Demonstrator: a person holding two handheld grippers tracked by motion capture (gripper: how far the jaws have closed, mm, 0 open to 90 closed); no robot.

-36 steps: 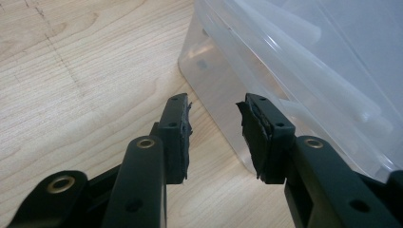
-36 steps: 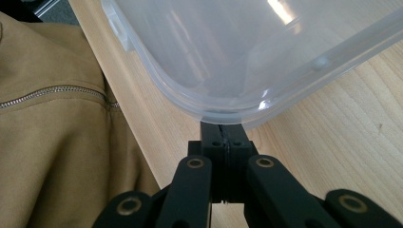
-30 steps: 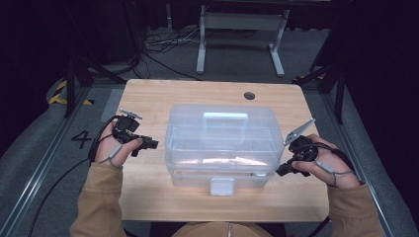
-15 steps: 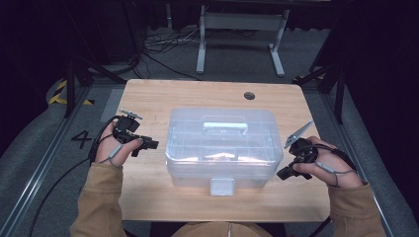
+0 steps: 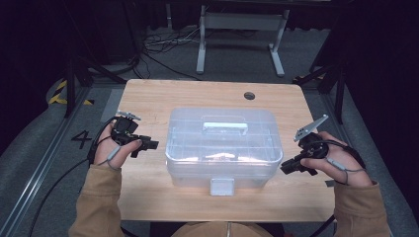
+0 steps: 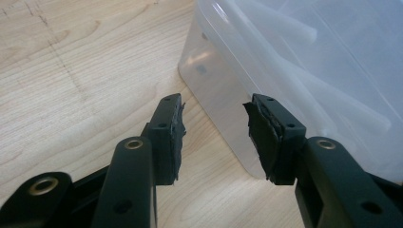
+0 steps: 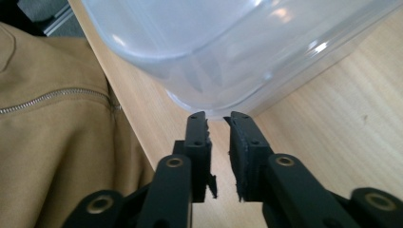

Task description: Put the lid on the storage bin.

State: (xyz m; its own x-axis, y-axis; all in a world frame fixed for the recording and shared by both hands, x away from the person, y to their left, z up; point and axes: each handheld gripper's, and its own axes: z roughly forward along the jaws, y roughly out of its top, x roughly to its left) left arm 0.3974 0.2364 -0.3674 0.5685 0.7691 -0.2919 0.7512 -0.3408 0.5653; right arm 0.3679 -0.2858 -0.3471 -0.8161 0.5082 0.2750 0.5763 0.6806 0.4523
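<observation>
A clear plastic storage box [image 5: 222, 148] with a white handle [image 5: 225, 127] and a front latch [image 5: 221, 186] stands closed in the middle of the wooden table [image 5: 197, 94]. My left gripper [image 5: 150, 144] sits at its left side, pointing at the wall. Its jaws have just been opening, and they stand apart with nothing between them [image 6: 214, 107], just short of the box [image 6: 294, 57]. My right gripper [image 5: 285, 168] is at the box's right front corner. Its jaws have also just been opening and now show a narrow empty gap [image 7: 218, 116] under the box's rounded corner [image 7: 214, 47].
A round cable hole [image 5: 249, 95] lies near the table's far edge. The front edge of the table runs close to the person's tan jacket [image 7: 47, 118]. Metal frame legs [image 5: 237, 44] and cables stand on the floor behind the table.
The right gripper has shifted a little by the box's right front corner. The left hand and the box have stayed in place.
</observation>
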